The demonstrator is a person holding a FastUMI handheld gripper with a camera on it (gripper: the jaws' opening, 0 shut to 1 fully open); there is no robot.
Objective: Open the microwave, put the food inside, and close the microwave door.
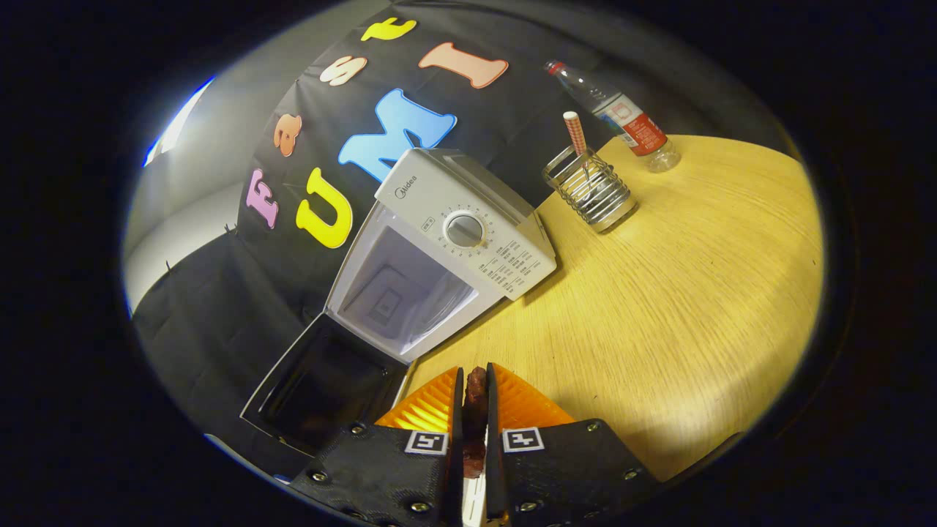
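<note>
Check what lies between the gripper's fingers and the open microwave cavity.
Only bare table, in the gripper view; the gripper, shut on the food, sits just short of the microwave.

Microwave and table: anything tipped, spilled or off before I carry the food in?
Nothing stands out. The microwave sits on the wooden table with its door swung fully open. The wire holder and water bottle stand upright beyond it. The tool is shut on the dark food piece.
</note>
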